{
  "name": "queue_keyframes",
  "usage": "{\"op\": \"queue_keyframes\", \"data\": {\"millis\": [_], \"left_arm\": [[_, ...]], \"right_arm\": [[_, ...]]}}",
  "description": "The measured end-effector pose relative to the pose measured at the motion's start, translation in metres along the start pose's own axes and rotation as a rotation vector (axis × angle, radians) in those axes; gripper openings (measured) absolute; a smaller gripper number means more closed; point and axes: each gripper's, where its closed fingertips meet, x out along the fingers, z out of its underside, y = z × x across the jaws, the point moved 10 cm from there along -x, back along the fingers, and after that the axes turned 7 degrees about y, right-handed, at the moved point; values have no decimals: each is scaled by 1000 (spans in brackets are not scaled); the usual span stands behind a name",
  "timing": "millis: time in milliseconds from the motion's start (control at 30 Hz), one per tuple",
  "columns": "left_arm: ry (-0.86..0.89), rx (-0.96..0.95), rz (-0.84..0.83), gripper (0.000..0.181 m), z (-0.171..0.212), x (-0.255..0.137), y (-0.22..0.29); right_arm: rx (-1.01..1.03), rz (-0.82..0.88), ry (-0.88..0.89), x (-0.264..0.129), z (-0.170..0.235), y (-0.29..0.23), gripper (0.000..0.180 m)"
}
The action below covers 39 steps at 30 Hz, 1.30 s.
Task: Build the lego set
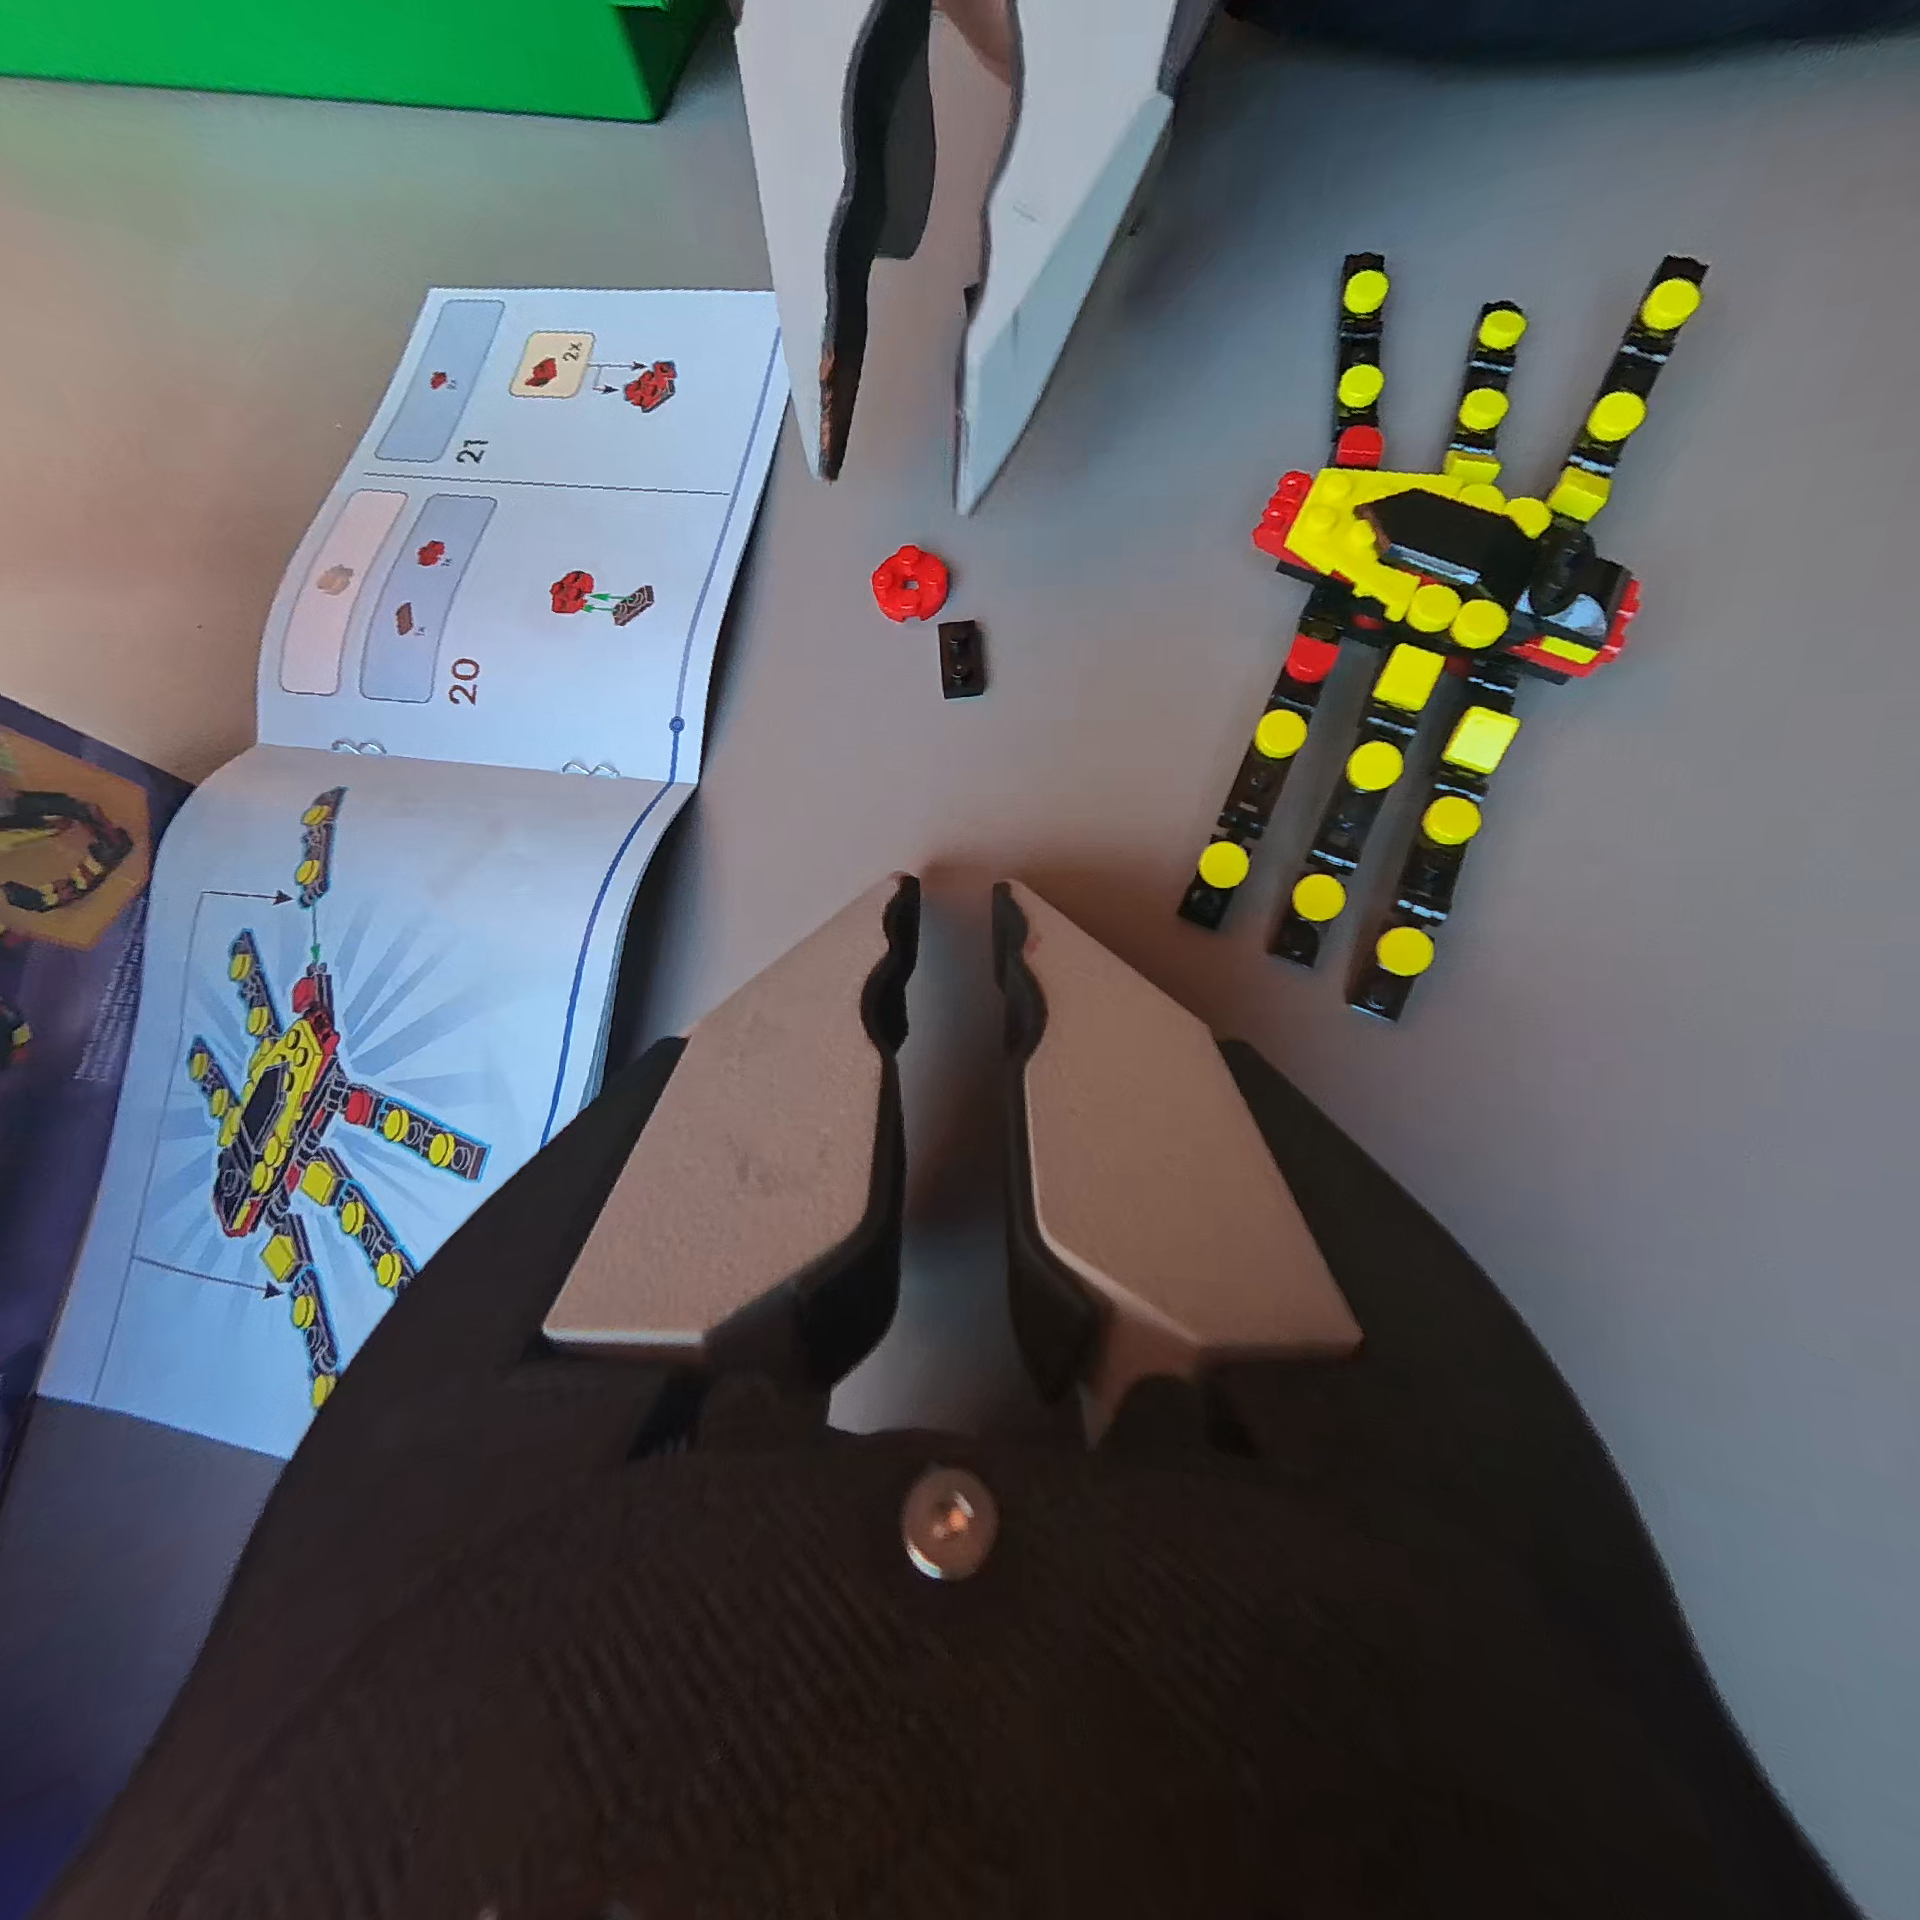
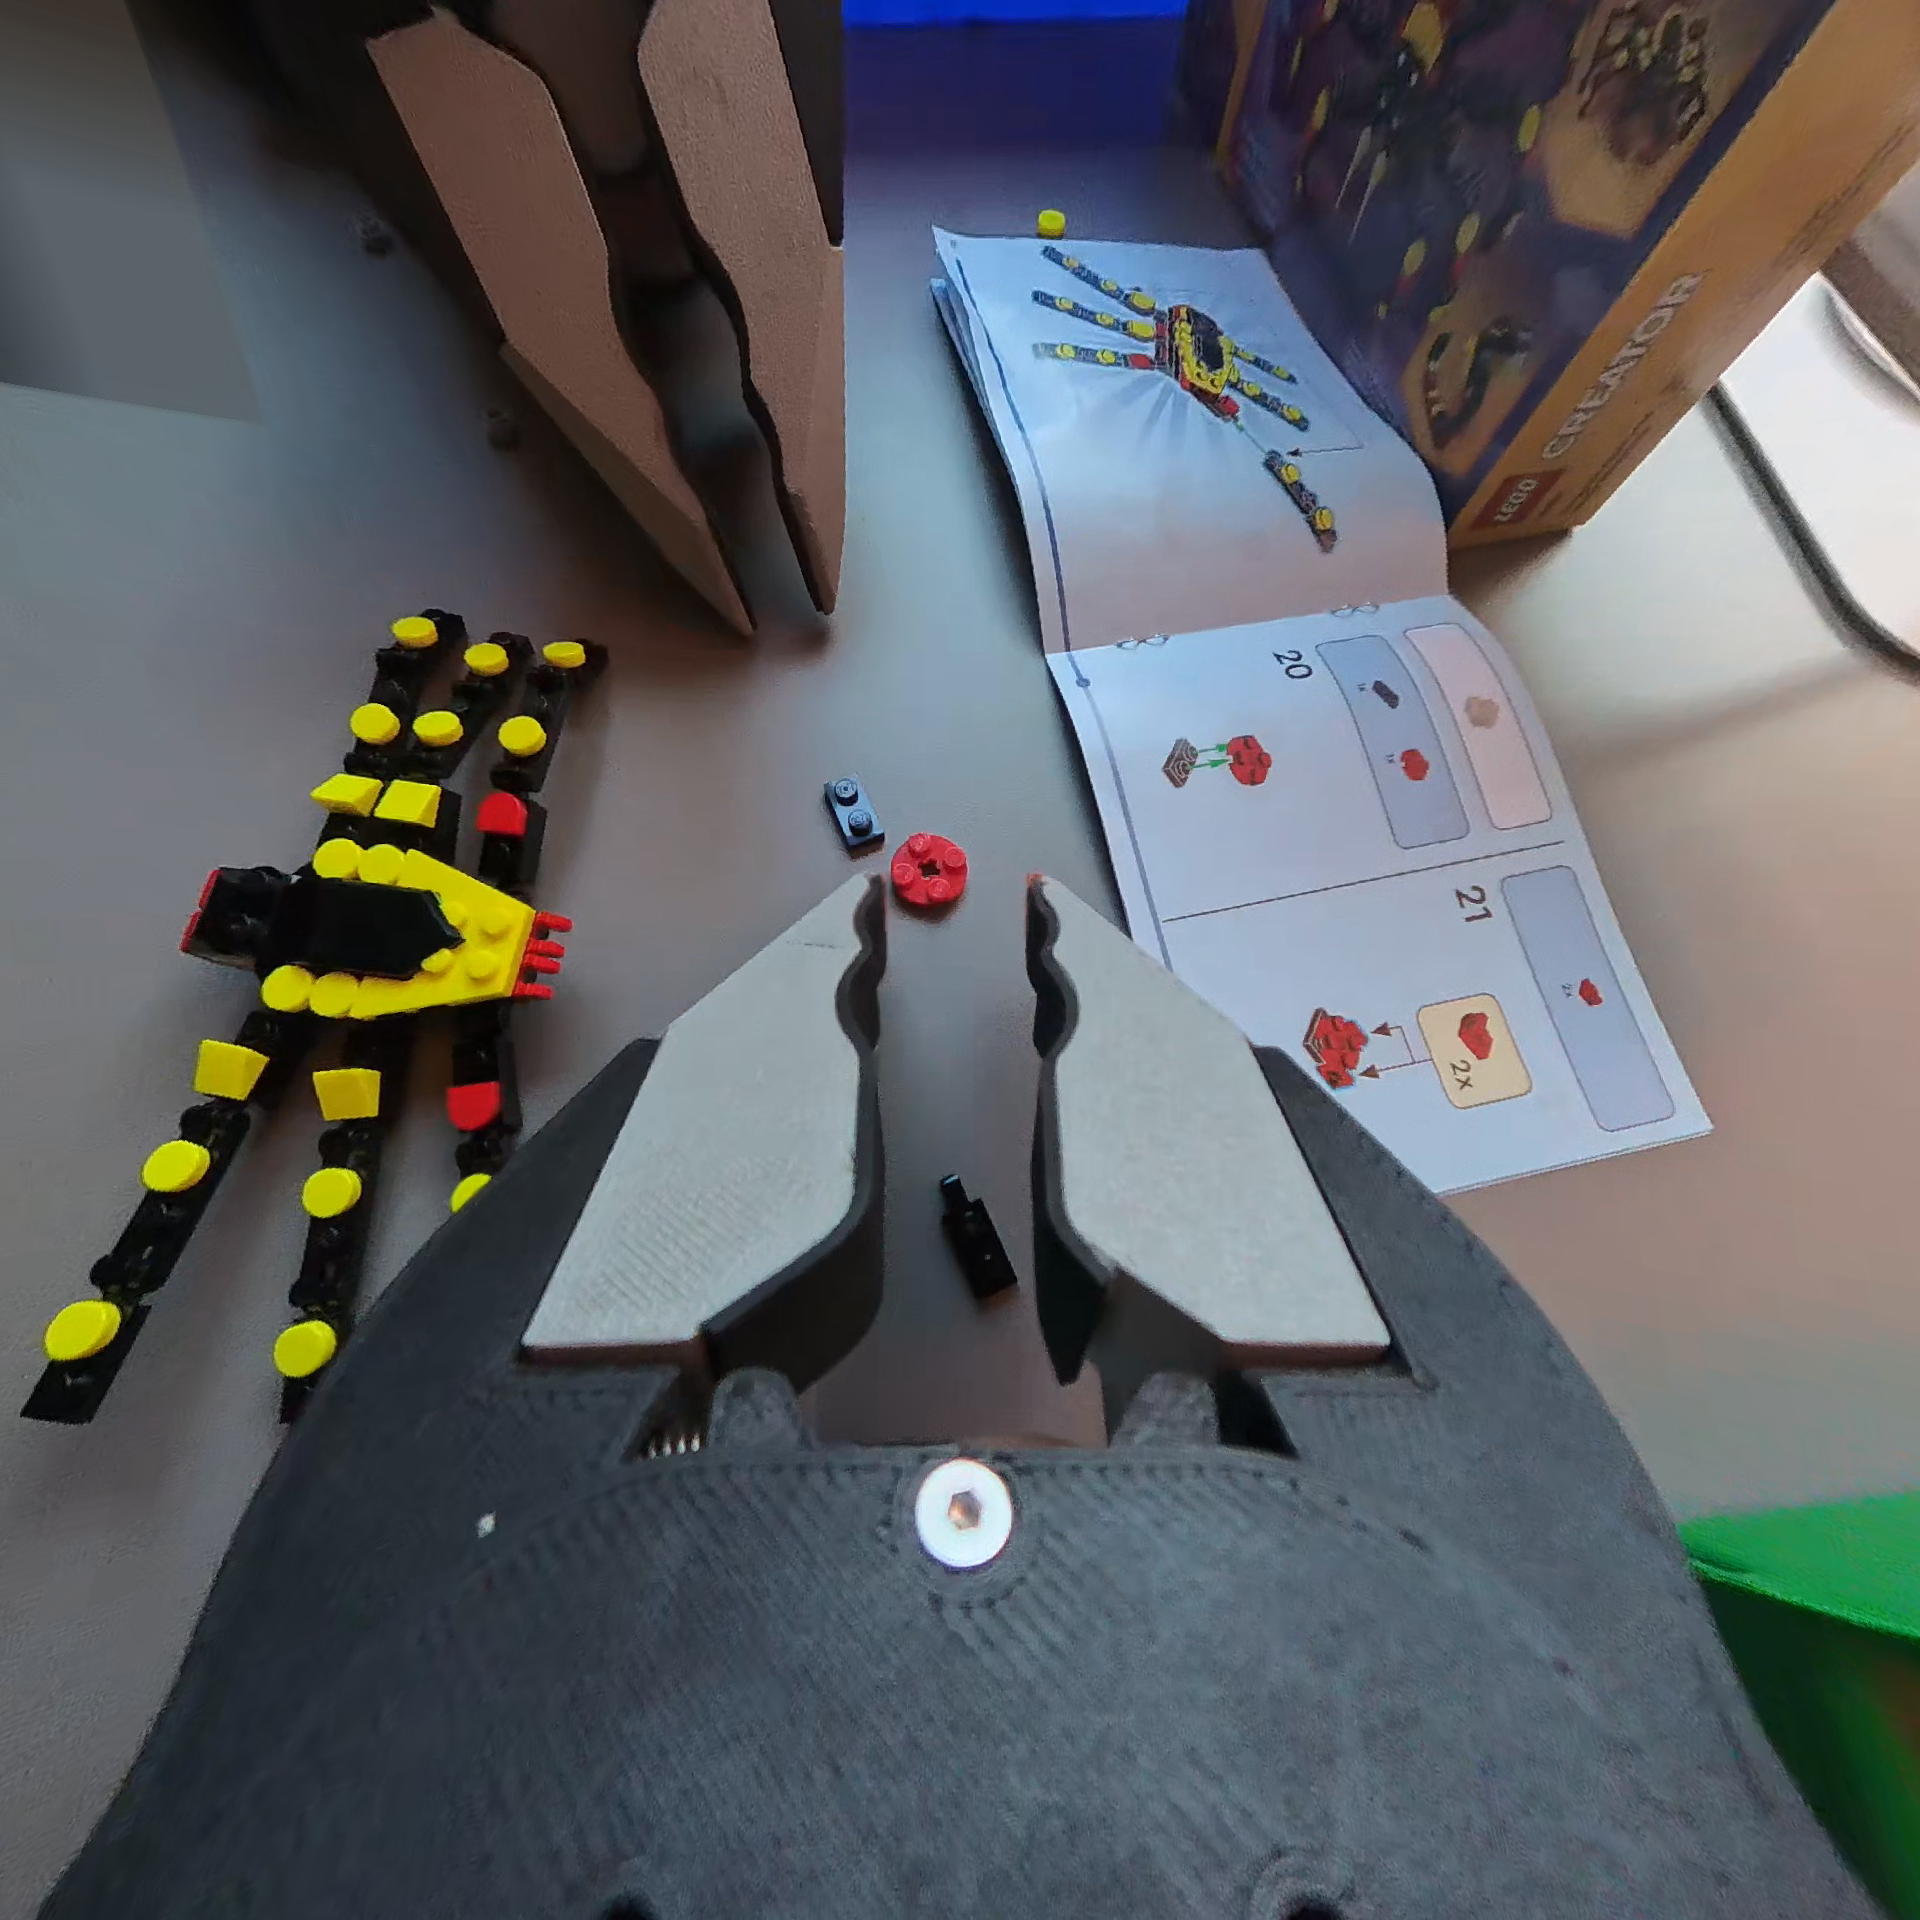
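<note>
A yellow, black and red spider model [image 1: 1434,582] lies flat on the grey table, also in the right wrist view [image 2: 364,925]. A red round plate [image 1: 910,584] and a small black plate [image 1: 961,657] lie loose side by side between the two grippers. My left gripper [image 1: 954,891] is empty, its jaws a narrow gap apart, short of both pieces. My right gripper [image 2: 954,883] is open and empty, its tips just short of the red round plate [image 2: 928,871], with the black plate [image 2: 854,812] beyond. Another small black piece [image 2: 977,1236] lies on the table between the right fingers.
An open instruction booklet [image 1: 520,540] lies beside the loose pieces, also in the right wrist view [image 2: 1299,831]. The set's box [image 2: 1507,260] stands behind it. A yellow stud [image 2: 1051,221] sits by the booklet's far edge. A green container [image 1: 343,52] is at the table's edge. There is about 8 cm between the tips of the two grippers.
</note>
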Motion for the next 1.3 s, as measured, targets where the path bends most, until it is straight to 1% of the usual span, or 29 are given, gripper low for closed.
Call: {"op": "queue_keyframes", "data": {"millis": [133, 233, 333, 467, 633, 767, 900, 1300], "left_arm": [[-3, -47, 33, 10, 0, 0, -4], [-4, -45, 35, 10, 0, 0, -4], [-3, -29, 30, 9, 0, 0, -2], [-3, -27, 28, 8, 0, 0, -2], [-3, -21, 26, 8, 0, 0, -2], [-3, -22, 28, 8, 0, 0, -2], [-3, -22, 29, 7, 0, 0, -2], [-3, -19, 30, 7, 0, 0, -2]], "right_arm": [[32, 6, -45, 5, 1, -1, 25], [50, 9, -79, 10, 1, -2, 26], [51, 1, -68, 12, -1, -4, 26], [37, 10, -81, 15, -2, -5, 12], [12, 4, -79, 16, -3, -8, 12], [32, -34, -21, 14, -7, -10, 12], [25, -48, -2, 13, -8, -11, 12], [-33, -23, -41, 22, -12, -20, 11]]}}
